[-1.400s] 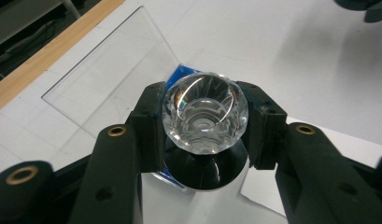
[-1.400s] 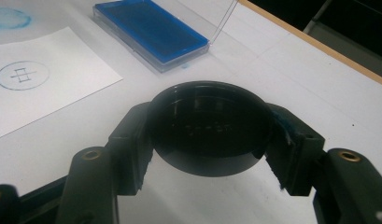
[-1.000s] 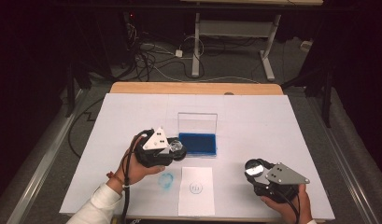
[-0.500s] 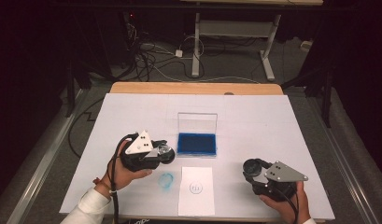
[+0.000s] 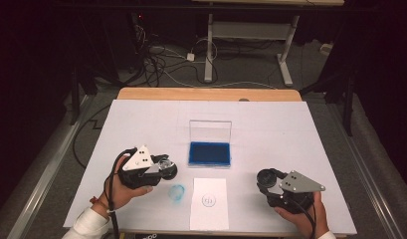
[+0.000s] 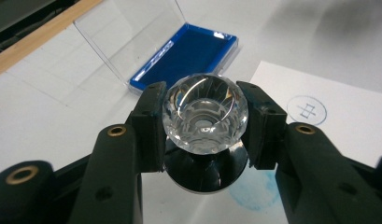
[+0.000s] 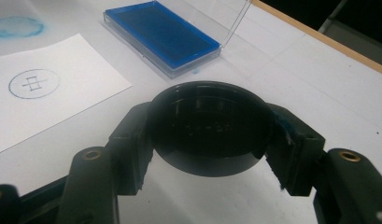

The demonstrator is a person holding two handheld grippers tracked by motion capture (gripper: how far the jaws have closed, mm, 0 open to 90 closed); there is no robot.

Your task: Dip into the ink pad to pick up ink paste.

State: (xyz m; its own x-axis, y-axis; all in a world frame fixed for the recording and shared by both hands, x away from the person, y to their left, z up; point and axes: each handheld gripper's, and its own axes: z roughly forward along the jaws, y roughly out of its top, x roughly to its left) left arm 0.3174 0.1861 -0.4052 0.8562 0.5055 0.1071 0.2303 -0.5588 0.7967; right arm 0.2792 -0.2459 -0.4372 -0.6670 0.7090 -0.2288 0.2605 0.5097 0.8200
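Note:
My left gripper [image 6: 205, 133] is shut on a stamp [image 6: 205, 114] with a clear faceted knob and a black base, held just above the table left of a blue smudge [image 5: 176, 193]. In the high view that left gripper [image 5: 167, 170] sits left of the white paper [image 5: 209, 214], which bears a round blue stamped mark [image 5: 209, 200]. My right gripper [image 7: 209, 140] is shut on a round black cap [image 7: 209, 126]. The right gripper [image 5: 267, 180] hovers right of the paper. An open blue ink pad [image 5: 209, 153] with its clear lid raised lies behind the paper.
The white table cover [image 5: 300, 134] ends in a wooden edge [image 5: 206, 94] at the far side. Cables and desk legs lie on the dark floor beyond. The ink pad [image 7: 160, 35] and the mark [image 7: 33, 83] lie ahead of the right gripper.
My left gripper has drawn back left and toward the near edge, away from the ink pad, with the stamp in it. The right gripper has barely shifted.

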